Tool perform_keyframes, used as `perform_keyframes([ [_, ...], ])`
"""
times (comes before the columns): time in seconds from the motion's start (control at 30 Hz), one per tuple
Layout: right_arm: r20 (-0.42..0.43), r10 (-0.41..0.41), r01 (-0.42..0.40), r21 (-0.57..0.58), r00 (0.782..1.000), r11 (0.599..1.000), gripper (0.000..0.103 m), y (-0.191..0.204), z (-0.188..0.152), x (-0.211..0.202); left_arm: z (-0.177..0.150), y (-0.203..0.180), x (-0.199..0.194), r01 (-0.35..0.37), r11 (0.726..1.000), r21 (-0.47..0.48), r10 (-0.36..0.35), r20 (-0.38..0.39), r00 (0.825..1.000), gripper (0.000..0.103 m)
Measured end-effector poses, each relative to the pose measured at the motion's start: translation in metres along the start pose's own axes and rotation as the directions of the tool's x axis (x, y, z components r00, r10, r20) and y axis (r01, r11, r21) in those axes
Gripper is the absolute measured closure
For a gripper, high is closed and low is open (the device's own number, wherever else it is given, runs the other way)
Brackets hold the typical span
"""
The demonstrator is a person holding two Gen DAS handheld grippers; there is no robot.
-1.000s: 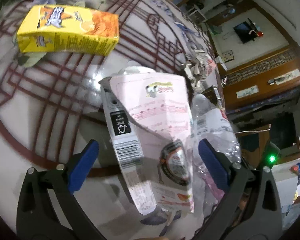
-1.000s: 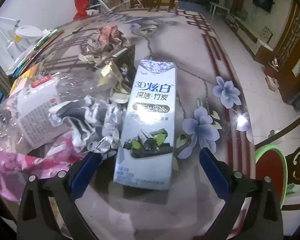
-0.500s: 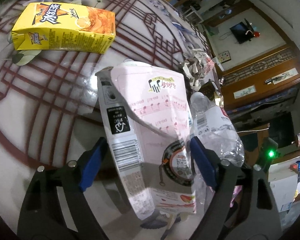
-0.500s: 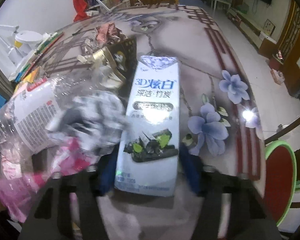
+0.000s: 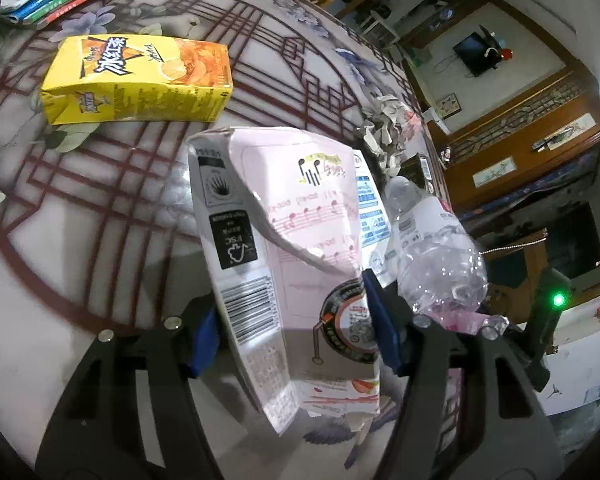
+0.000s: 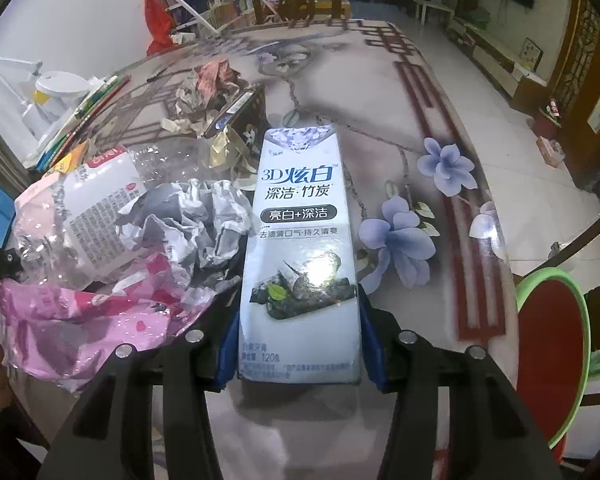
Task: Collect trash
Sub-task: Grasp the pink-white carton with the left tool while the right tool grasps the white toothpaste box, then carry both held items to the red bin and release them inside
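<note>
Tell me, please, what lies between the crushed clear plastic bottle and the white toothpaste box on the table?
In the right wrist view, a crumpled grey-and-white paper wad lies between the crushed clear plastic bottle and the white toothpaste box.

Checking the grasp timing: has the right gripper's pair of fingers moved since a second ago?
Yes. The right gripper has its blue fingers drawn inward from wide apart; they are closing against the sides of the toothpaste box, which lies beside the table's printed flowers.
</note>
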State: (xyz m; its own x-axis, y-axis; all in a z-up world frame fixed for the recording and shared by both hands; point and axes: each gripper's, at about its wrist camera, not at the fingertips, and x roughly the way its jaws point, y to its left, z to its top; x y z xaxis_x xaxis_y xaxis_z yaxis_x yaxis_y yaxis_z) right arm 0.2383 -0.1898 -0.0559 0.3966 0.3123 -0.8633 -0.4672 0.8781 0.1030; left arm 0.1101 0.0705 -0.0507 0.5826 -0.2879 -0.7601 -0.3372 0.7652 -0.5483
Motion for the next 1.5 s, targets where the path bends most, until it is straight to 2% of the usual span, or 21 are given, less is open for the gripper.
perform_keyframes([
  [0.33,0.076,0.003,-0.005,0.024,0.997,1.000,0.056,-0.003,-0.004,-0.031,-0.004,-0.009,-0.035,-0.040,0.998,0.039,0.038,0.055,0.998,0.042],
  [0.77,0.164,0.028,-0.035,0.039,0.986,0.999,0.056,-0.007,-0.015,-0.079,-0.007,-0.033,-0.059,-0.049,0.993,0.103,0.041,0.073,0.997,0.042],
  [1.07,0.203,0.018,-0.035,0.079,0.979,0.996,0.056,-0.030,-0.022,-0.105,-0.007,-0.087,-0.059,-0.002,0.976,0.216,-0.012,0.065,0.998,0.042],
  [1.27,0.232,0.009,-0.035,0.107,0.973,0.994,0.056,-0.049,-0.024,-0.124,-0.011,-0.130,-0.052,0.061,0.956,0.287,-0.070,0.021,0.997,0.042],
  [1.5,0.255,-0.011,-0.027,0.145,0.967,0.989,0.056,-0.076,-0.031,-0.142,-0.017,-0.185,-0.025,0.121,0.926,0.357,-0.117,-0.033,0.993,0.042],
])
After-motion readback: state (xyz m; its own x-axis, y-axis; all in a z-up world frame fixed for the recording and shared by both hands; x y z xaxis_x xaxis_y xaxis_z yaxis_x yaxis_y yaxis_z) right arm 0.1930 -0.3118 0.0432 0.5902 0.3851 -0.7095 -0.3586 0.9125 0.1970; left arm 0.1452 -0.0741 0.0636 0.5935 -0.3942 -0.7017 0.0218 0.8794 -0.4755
